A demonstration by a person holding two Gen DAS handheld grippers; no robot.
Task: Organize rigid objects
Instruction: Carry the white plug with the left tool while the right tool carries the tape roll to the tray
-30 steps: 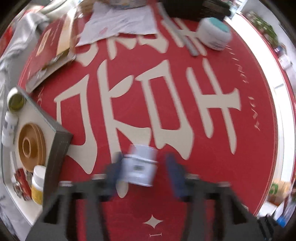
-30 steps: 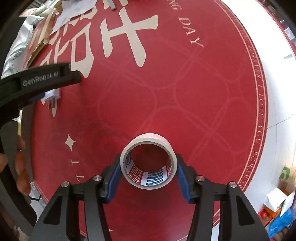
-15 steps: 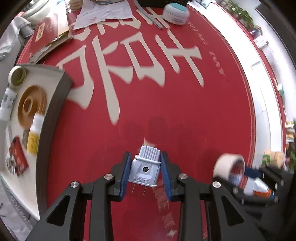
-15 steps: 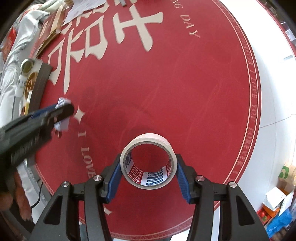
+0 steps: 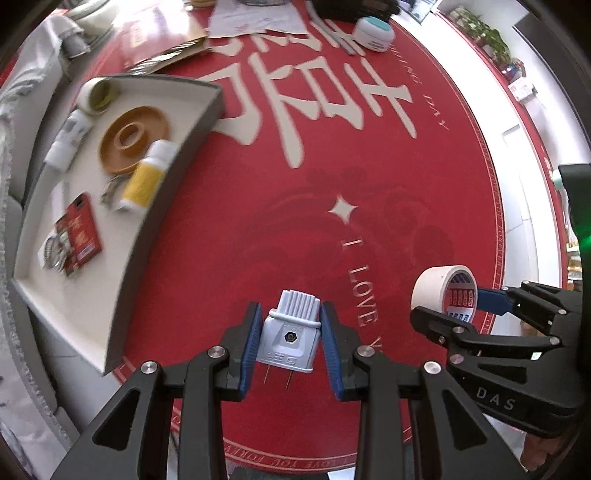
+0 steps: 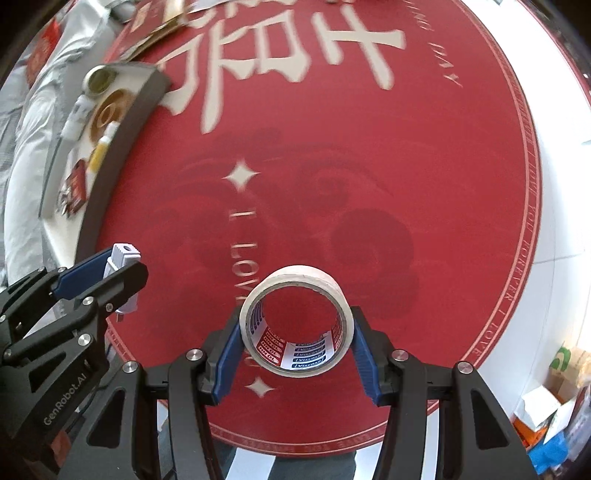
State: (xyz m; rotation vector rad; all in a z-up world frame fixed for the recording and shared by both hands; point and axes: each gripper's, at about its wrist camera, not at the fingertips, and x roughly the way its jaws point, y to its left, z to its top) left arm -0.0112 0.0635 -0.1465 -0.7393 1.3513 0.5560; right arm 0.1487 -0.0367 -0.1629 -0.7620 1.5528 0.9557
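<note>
My left gripper (image 5: pixel 291 341) is shut on a pale blue plug adapter (image 5: pixel 291 338) and holds it above the red round mat (image 5: pixel 332 155); its prongs point back toward me. My right gripper (image 6: pixel 295 339) is shut on a white tape roll (image 6: pixel 295 325), also held above the mat. The tape roll (image 5: pixel 445 291) shows at the right of the left wrist view, and the plug adapter (image 6: pixel 122 258) at the left of the right wrist view. A grey-rimmed white tray (image 5: pixel 173 173) lies to the left.
The tray holds a brown round dish (image 5: pixel 133 138), a yellow bottle (image 5: pixel 146 181), a white bottle (image 5: pixel 68 142), a small tape roll (image 5: pixel 98 94), a red card (image 5: pixel 79 230) and keys. Papers (image 5: pixel 255 16) and a teal-lidded jar (image 5: pixel 373 31) lie at the far edge.
Both grippers have pulled back toward the near edge of the mat with their objects held. The tray has come further into view on the left.
</note>
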